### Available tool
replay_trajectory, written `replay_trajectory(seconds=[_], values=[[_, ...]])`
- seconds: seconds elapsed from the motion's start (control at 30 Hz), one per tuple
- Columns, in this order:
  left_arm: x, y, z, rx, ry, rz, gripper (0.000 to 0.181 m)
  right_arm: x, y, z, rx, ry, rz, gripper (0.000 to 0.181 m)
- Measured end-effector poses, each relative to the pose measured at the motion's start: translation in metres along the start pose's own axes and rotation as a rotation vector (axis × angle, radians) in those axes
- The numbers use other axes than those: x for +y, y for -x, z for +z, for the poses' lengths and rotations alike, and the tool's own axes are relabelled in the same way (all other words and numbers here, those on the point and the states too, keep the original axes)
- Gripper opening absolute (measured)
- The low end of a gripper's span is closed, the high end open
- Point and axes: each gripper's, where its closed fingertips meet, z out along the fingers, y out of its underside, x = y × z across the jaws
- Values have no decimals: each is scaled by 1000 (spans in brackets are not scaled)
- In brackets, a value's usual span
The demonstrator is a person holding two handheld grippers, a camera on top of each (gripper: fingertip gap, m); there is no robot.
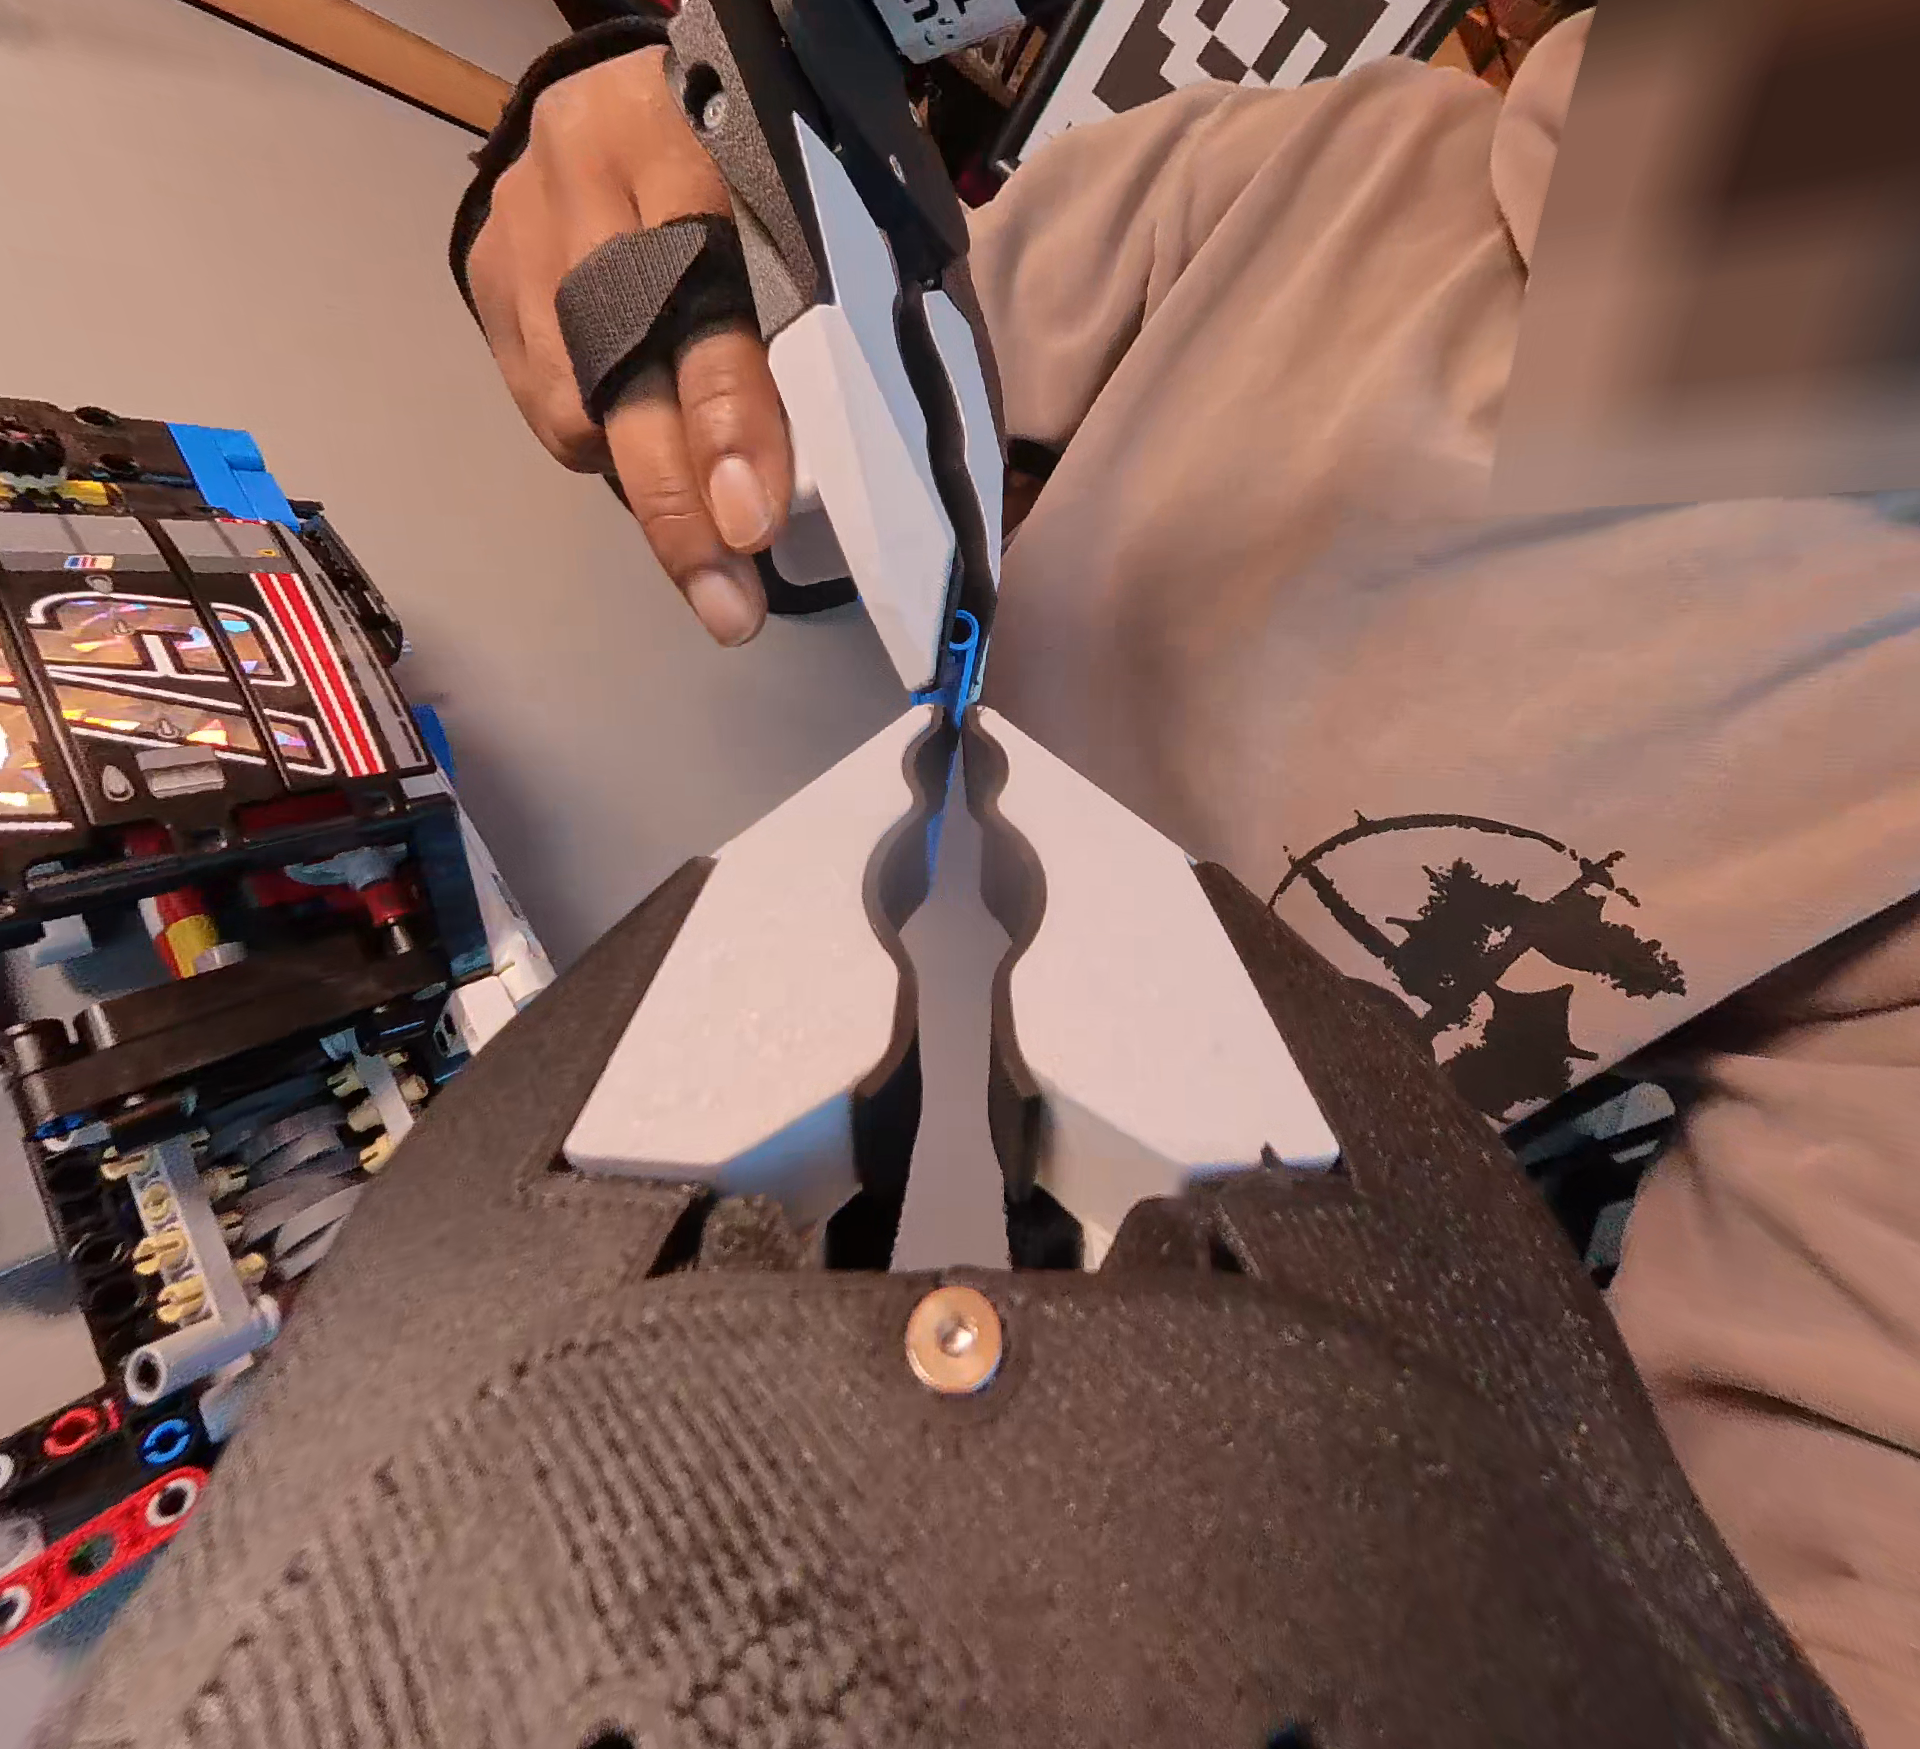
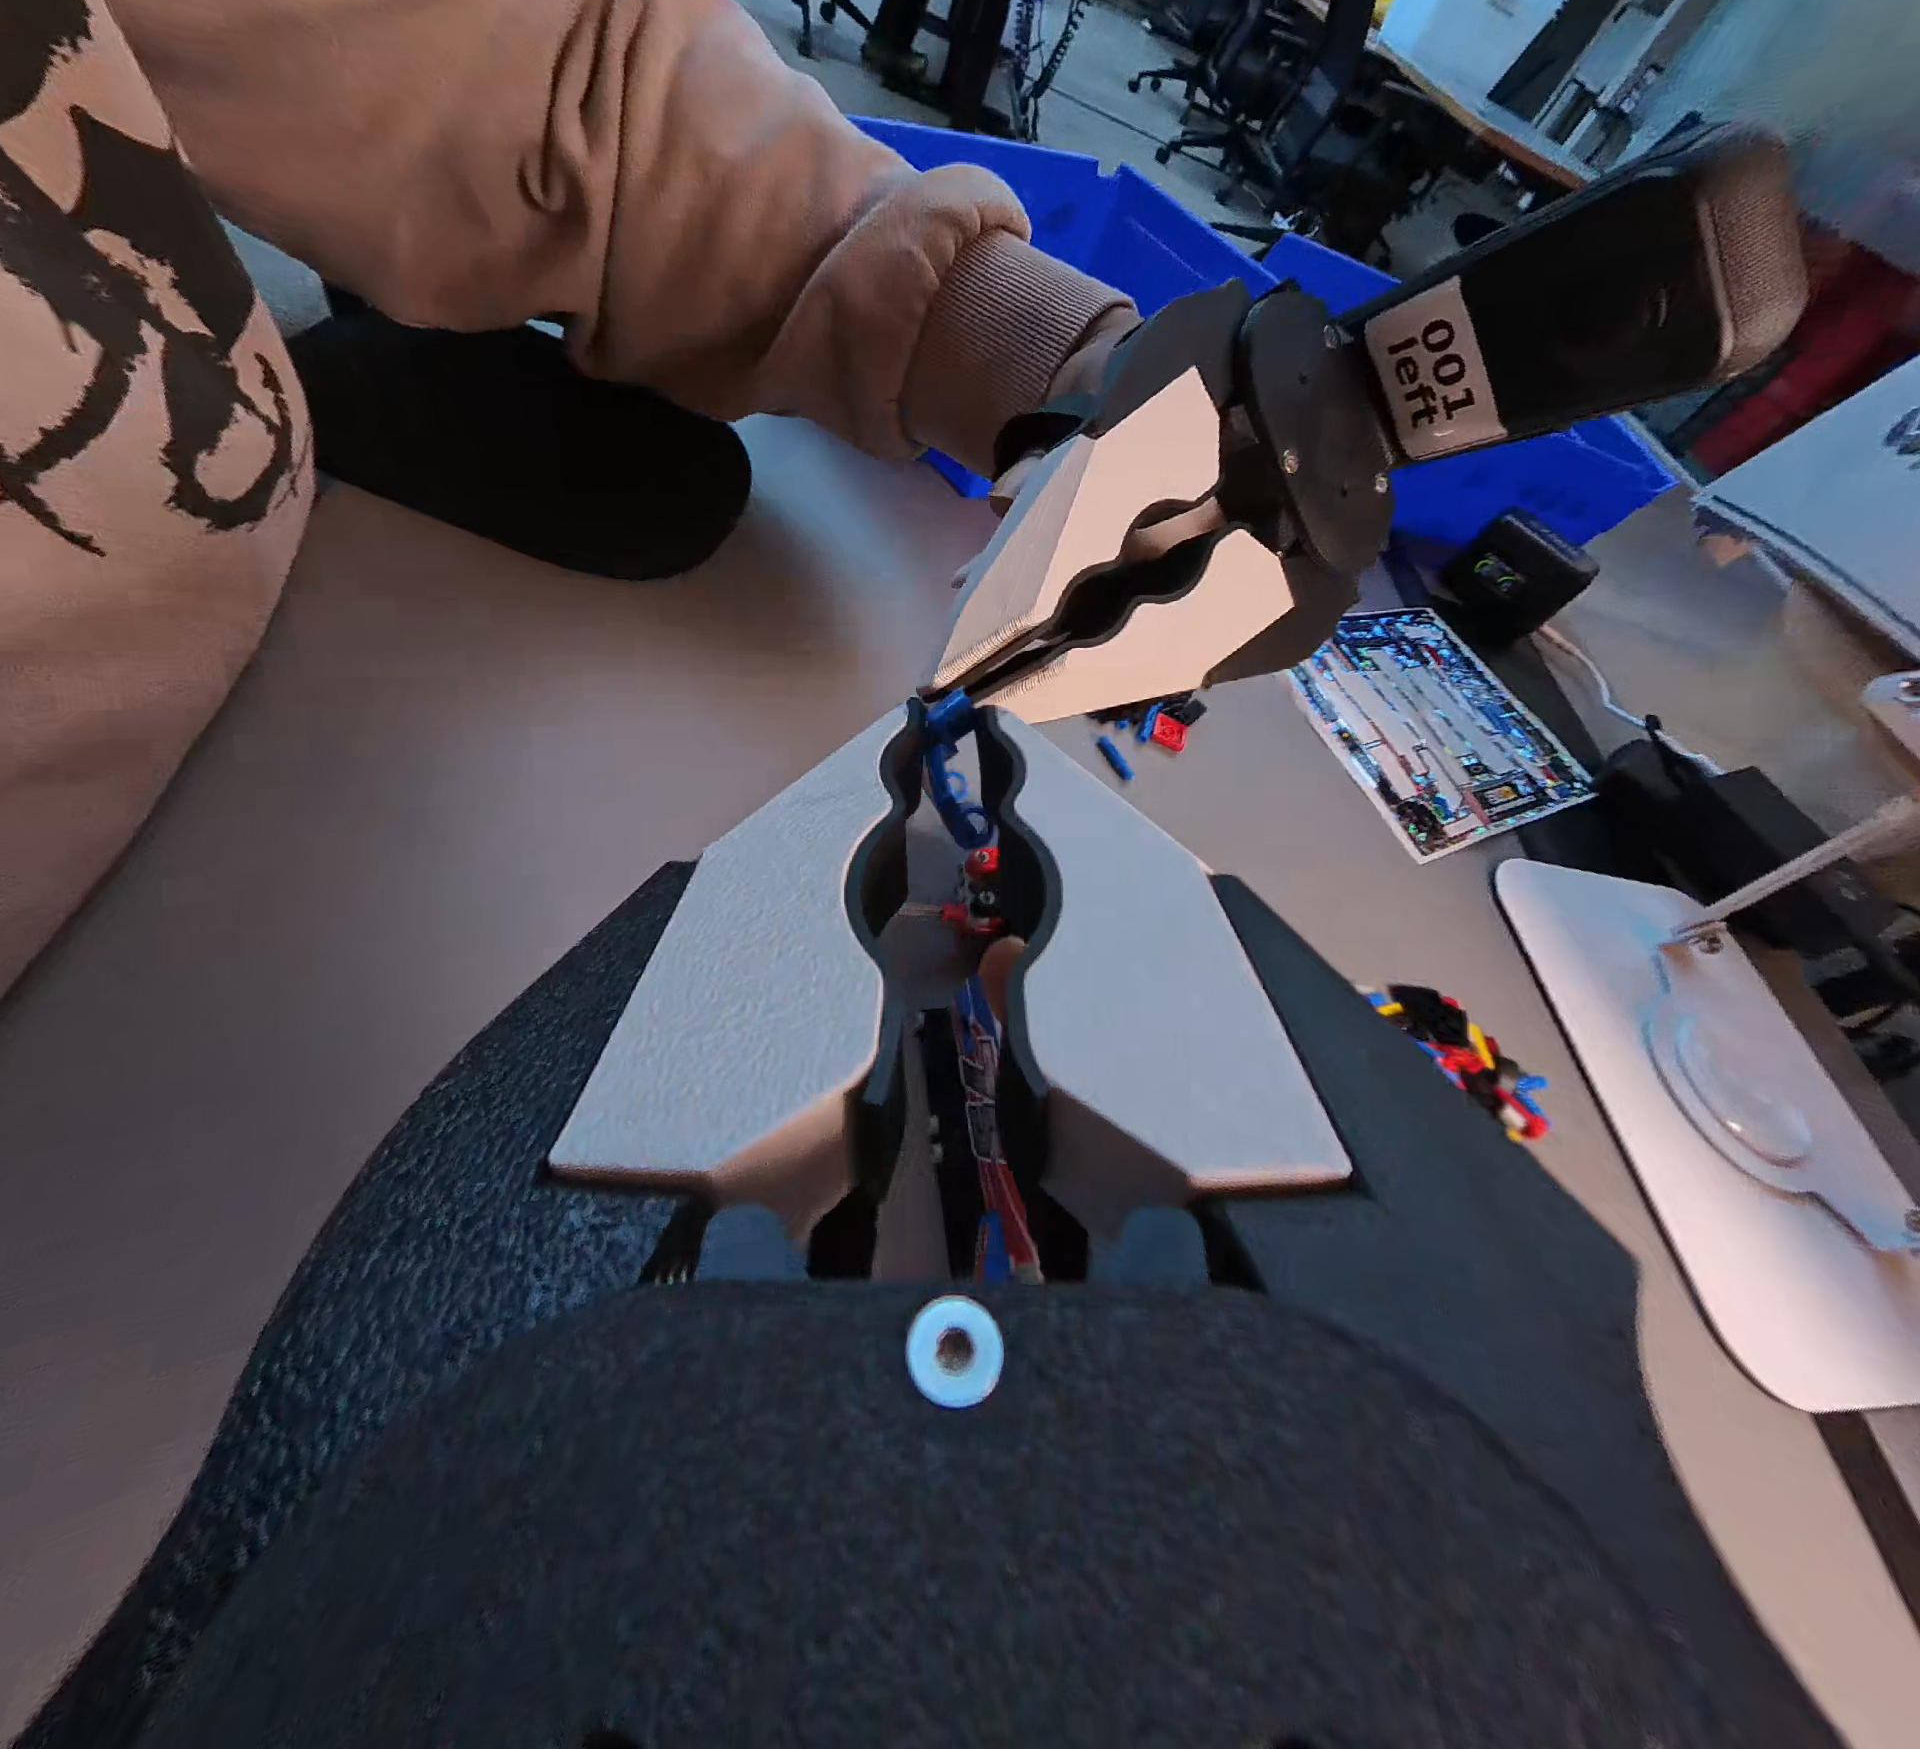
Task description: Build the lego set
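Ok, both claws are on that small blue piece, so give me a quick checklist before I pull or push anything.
1. Left claw shut on the blue piece: ok, tips pinch its lower end.
2. Right claw shut on the same piece: ok, tips closed around it.
3. Piece held clear of the table: ok, it hangs in the air between the two claws.
4. Whether this is one part or two being joined: cannot tell, the tips hide it.
5. Car model out of the way: ok, it stands off to the side.
6. Loose bricks within view: ok, piled on the table.
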Motion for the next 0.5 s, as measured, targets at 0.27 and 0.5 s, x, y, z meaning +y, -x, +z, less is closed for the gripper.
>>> replay_trajectory(seconds=[0.27,0.5], values=[[3,18,2,-220,-116,66,20,12,-7,-24,-77,-212,403,7],[-5,34,-8,-522,-267,222,8,14,-32,-30,-28,-400,684,6]])
